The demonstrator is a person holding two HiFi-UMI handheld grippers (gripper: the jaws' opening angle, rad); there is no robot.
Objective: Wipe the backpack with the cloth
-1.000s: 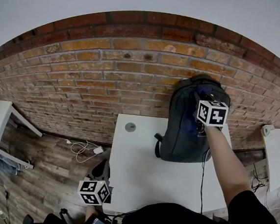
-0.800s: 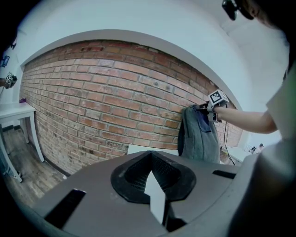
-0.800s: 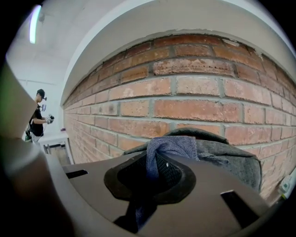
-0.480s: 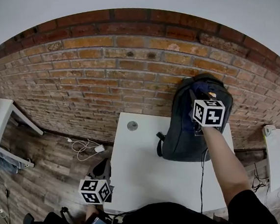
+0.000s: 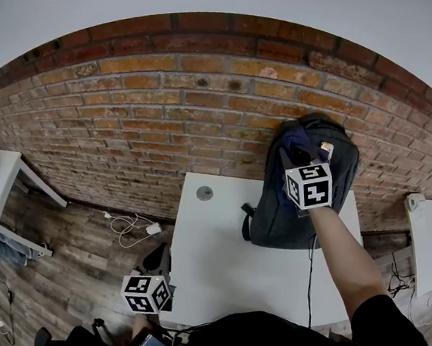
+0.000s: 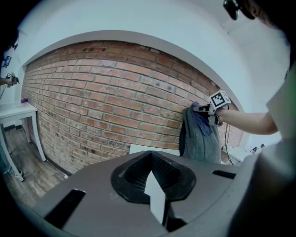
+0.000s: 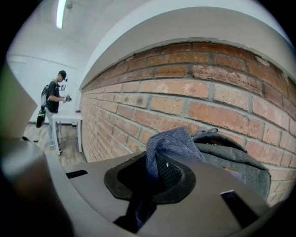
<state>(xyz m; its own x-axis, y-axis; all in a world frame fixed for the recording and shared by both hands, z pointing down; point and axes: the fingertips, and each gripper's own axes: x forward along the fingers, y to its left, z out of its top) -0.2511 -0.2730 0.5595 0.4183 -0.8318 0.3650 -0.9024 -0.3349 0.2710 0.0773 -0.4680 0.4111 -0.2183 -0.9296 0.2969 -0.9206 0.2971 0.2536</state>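
Presses cloth (image 7: 172, 143), clamped in right claw (image 7: 149, 183), onto top of upright backpack (image 5: 275, 217) on table (image 5: 217, 263); holds left claw (image 6: 157, 203) closed, off to the side.

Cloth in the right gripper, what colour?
Dusty blue-grey. The cloth shows best in the right gripper view.

Backpack (image 5: 270, 220) backs tight against brick wall (image 5: 157, 113); left of it, table (image 5: 209, 260) free, open approach.

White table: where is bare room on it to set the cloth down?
The left and middle of the table are bare, from the round cap to the near edge. The far right is crowded: the backpack, a cable and the person's arm.
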